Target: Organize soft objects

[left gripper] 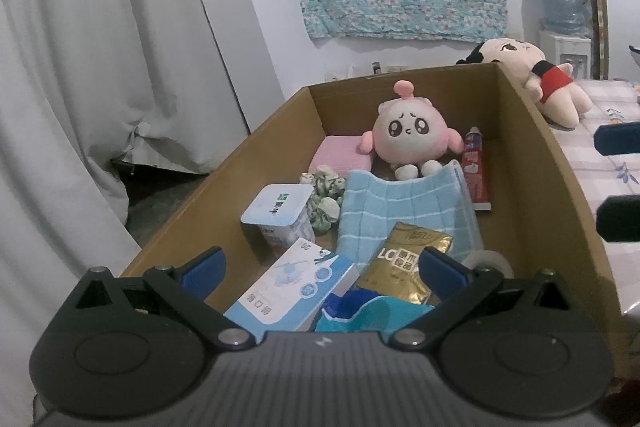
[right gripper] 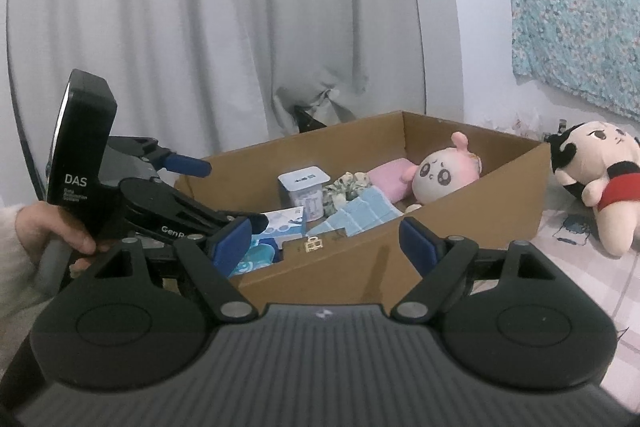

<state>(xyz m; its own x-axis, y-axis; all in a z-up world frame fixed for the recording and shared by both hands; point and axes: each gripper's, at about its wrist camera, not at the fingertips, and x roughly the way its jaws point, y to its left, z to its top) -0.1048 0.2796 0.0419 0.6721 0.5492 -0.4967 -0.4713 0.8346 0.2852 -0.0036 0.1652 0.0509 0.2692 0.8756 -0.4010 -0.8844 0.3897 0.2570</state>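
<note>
Both grippers are hovering at the near end of the open brown cardboard box (left gripper: pixel 532 131), each with jaws apart and nothing between the pads. The left gripper (left gripper: pixel 324 267) is sitting over the box's near end, pointing down its length. The right gripper (right gripper: pixel 326 241) is hanging outside the right wall, over the checked tablecloth (right gripper: pixel 580 267).

Soft things are mixed with hard ones: round pink-and-white plush toy (left gripper: pixel 408 131) leaning at the far end, light blue striped towel (left gripper: pixel 404 211) lying lengthwise along the box under the plush's feet, pink folded cloth (left gripper: pixel 340 155) and green-white scrunchie (left gripper: pixel 324 203) to its left. 1 more, a big cream doll in red shorts (right gripper: pixel 596 179), is lying outside, just past the box's far right corner.

Judgement: the plush lies straight ahead of the left gripper, so the left is nearer; the right is nearer the doll. The box walls are hemming in sideways moves; room is open above. White yogurt cup (left gripper: pixel 280 215), red toothpaste tube (left gripper: pixel 476 167) and gold foil packet (left gripper: pixel 408 263) are crowding the towel.
</note>
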